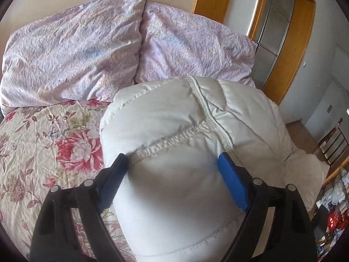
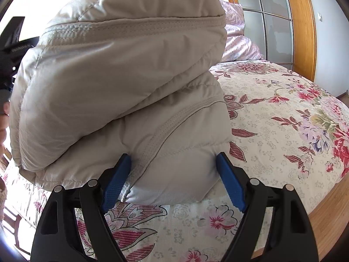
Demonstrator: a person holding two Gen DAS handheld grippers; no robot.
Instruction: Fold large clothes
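Observation:
A puffy white quilted jacket (image 1: 174, 126) is folded into a thick bundle on the floral bed cover (image 1: 43, 144). My left gripper (image 1: 173, 159) has its blue pads wide apart on either side of the bundle's near end, pressing against it. In the right wrist view the jacket (image 2: 122, 83) rises in stacked folds, and my right gripper (image 2: 173, 159) straddles its lower corner the same way, pads wide apart against the fabric. The left gripper's black body (image 2: 11, 41) shows at the far left edge.
Two lilac pillows (image 1: 72, 52) lie at the head of the bed. A wooden-framed wardrobe with frosted glass doors (image 2: 272, 21) stands beside the bed. A wooden chair (image 1: 333, 144) and clutter (image 1: 333, 214) are on the right. The bed's wooden edge (image 2: 322, 216) shows at lower right.

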